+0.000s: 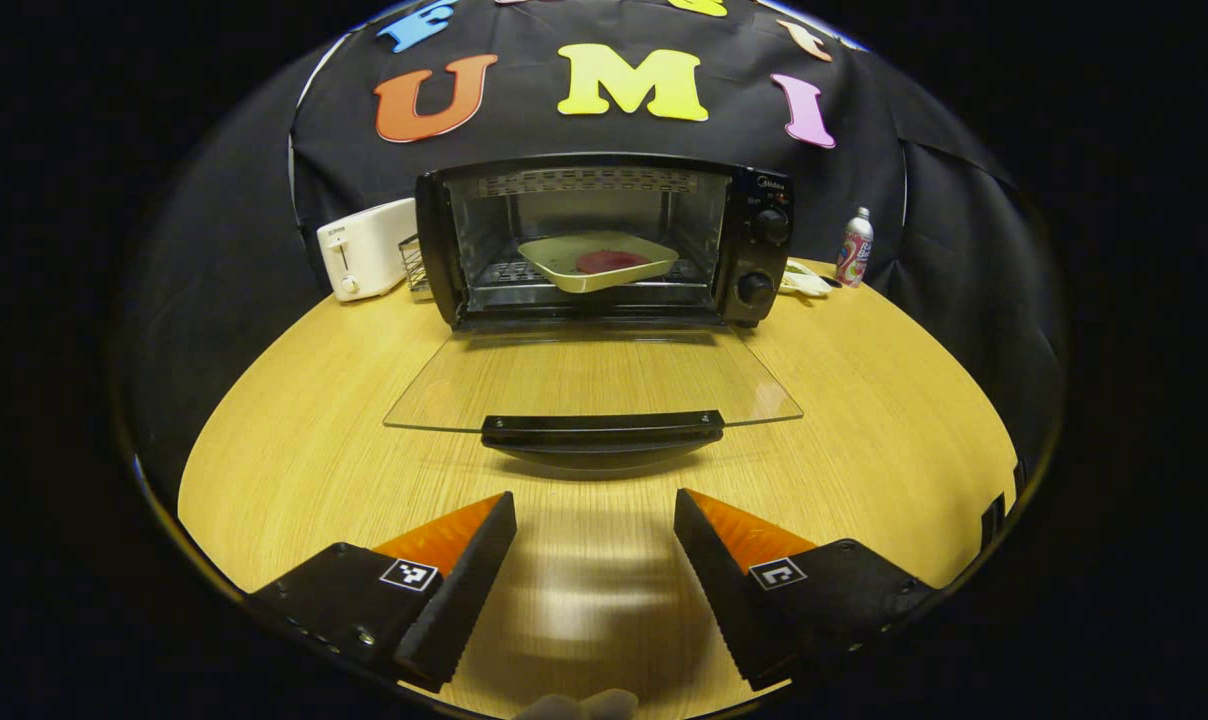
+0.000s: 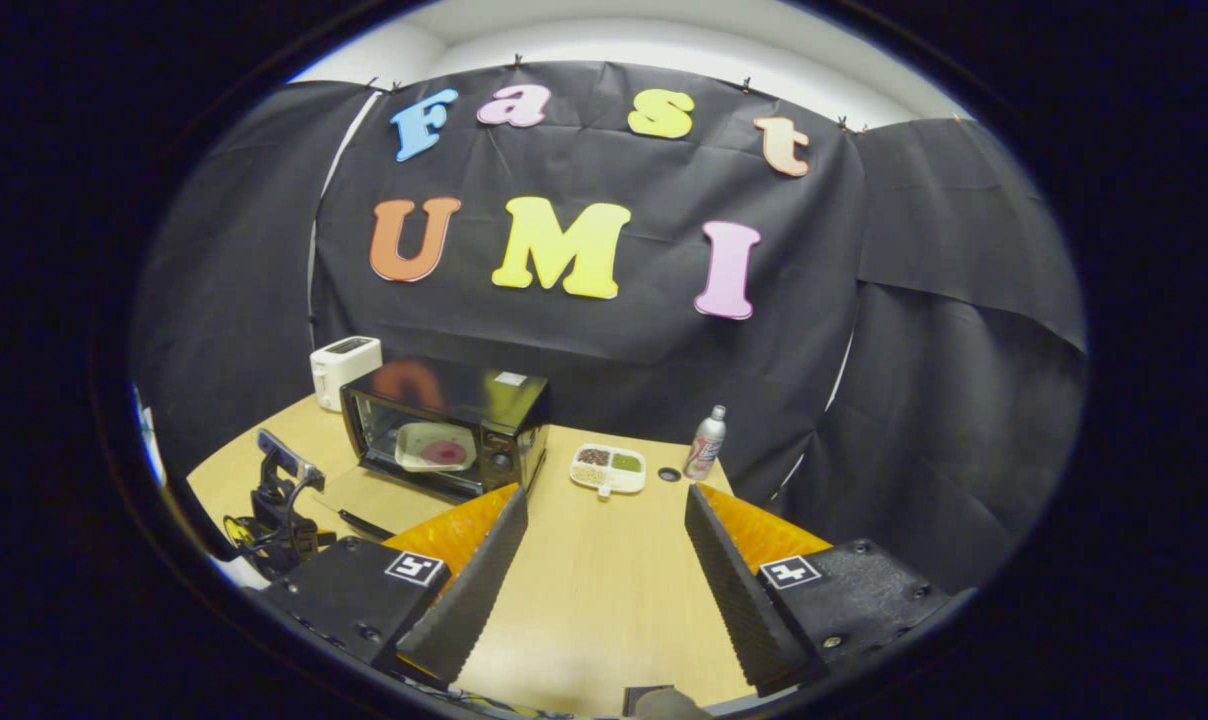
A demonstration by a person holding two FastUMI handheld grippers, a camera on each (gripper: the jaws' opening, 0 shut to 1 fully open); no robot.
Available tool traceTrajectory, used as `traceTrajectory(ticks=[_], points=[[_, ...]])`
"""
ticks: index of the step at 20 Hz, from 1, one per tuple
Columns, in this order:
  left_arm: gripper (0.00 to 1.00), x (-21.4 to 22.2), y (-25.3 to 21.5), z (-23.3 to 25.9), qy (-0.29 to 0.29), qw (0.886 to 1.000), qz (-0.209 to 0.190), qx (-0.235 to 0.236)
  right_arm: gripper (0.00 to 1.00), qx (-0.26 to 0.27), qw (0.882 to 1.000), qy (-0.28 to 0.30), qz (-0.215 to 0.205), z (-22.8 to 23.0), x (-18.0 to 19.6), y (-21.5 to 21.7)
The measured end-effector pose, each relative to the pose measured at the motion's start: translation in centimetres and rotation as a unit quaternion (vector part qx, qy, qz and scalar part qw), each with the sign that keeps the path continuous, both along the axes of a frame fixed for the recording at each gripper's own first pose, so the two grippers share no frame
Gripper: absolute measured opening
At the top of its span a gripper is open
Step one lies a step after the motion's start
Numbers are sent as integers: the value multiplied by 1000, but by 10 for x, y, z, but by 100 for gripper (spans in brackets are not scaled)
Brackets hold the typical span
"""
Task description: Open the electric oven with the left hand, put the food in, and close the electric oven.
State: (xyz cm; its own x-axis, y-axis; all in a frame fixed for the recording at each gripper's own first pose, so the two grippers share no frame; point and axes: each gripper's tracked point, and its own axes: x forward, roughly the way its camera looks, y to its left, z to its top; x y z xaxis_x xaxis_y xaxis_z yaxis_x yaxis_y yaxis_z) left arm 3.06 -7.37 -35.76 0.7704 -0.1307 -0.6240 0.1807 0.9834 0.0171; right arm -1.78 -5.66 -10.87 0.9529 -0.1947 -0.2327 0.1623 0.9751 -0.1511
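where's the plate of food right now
The plate of food sits inside the open electric oven on its rack, at the centre of the left gripper view, with the toaster to the oven's left and the glass door folded down in front.

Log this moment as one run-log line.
oven: door open flat | plate of food: on rack inside | left claw: open, empty, before door handle | right claw: open, empty | pending: close door
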Motion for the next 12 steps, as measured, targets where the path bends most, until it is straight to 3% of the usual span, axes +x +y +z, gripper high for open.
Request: traceTrajectory(ticks=[9, 12], points=[[100, 26, -8, -24, 11, 1000, -7, 19, 100, -1, 1000, 12, -15, -7, 8, -10], [97, 29, -9, -24, 14, 1000, -3, 15, 100, 10, 1000, 16, -17, -7, 11, -14]])
